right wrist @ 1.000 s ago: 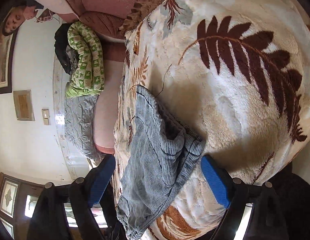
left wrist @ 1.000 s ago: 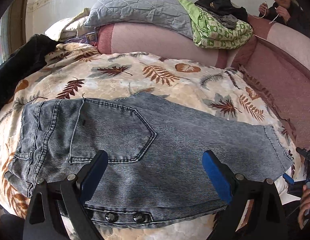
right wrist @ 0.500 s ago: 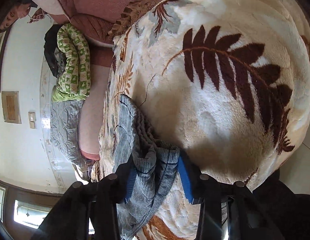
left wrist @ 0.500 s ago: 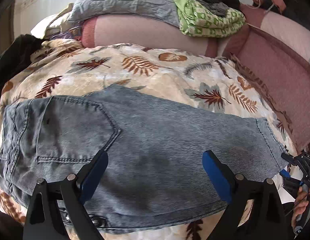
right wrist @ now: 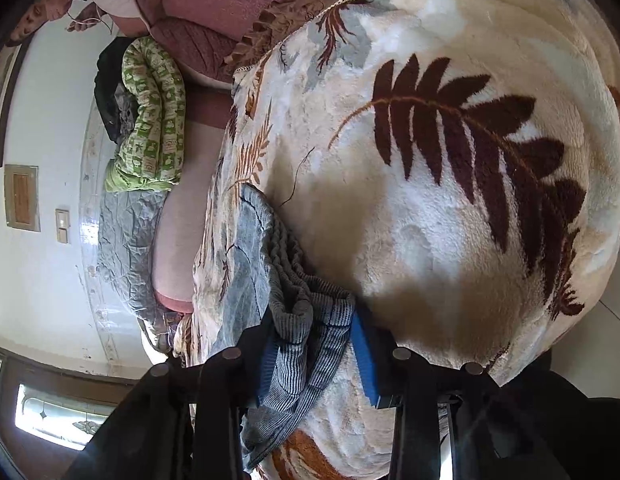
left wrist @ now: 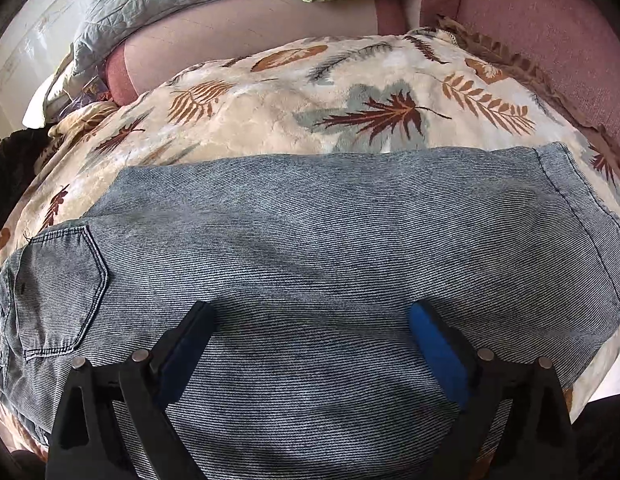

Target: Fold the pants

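1. Grey-blue jeans [left wrist: 310,248] spread flat across the leaf-print blanket [left wrist: 350,92], back pocket [left wrist: 57,292] toward the blanket's left edge, leg hem toward its right edge.
2. Right gripper [right wrist: 314,344] just narrowed onto the bunched hem [right wrist: 305,320] at the blanket's near edge; denim pinched between both pads.
3. Left gripper [left wrist: 310,344] wide apart over mid-leg, gripping nothing.
4. Best next: pin the fold line mid-leg, then carry the hem across toward the pocket, keeping both layers caught and edges aligned.
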